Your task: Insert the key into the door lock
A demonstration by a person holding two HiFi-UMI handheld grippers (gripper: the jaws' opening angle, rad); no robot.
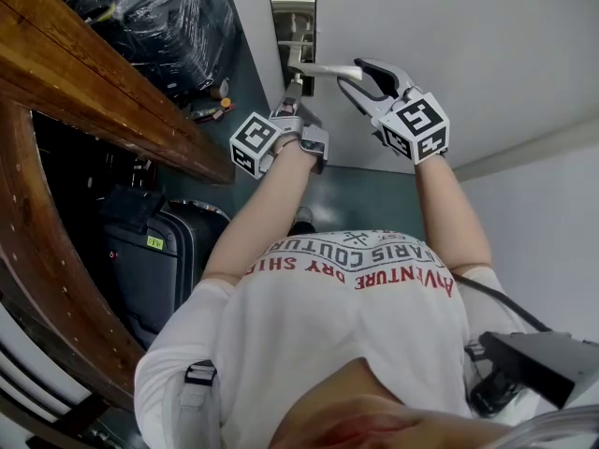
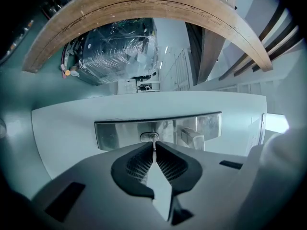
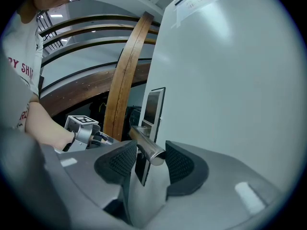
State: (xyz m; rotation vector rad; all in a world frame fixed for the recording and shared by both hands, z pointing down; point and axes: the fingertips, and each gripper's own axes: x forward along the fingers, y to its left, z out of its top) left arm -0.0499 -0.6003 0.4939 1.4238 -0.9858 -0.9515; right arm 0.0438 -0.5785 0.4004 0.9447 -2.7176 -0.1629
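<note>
On the white door (image 1: 468, 45) a metal lock plate (image 2: 115, 133) carries a keyhole (image 2: 149, 137) and a lever handle (image 1: 323, 67). My left gripper (image 2: 154, 146) is shut on a thin key (image 2: 154, 153) whose tip sits at the keyhole. In the head view the left gripper (image 1: 292, 101) is pressed close to the lock plate (image 1: 293, 26), below the lever. My right gripper (image 3: 146, 159) has its pads closed round the free end of the handle (image 3: 146, 145). In the head view the right gripper (image 1: 356, 71) holds the lever from the right.
A curved wooden beam (image 1: 94, 82) runs along the left. Behind it stand a black suitcase (image 1: 159, 251) and a plastic-wrapped dark bundle (image 1: 159, 12). The person's arms and torso fill the lower middle of the head view.
</note>
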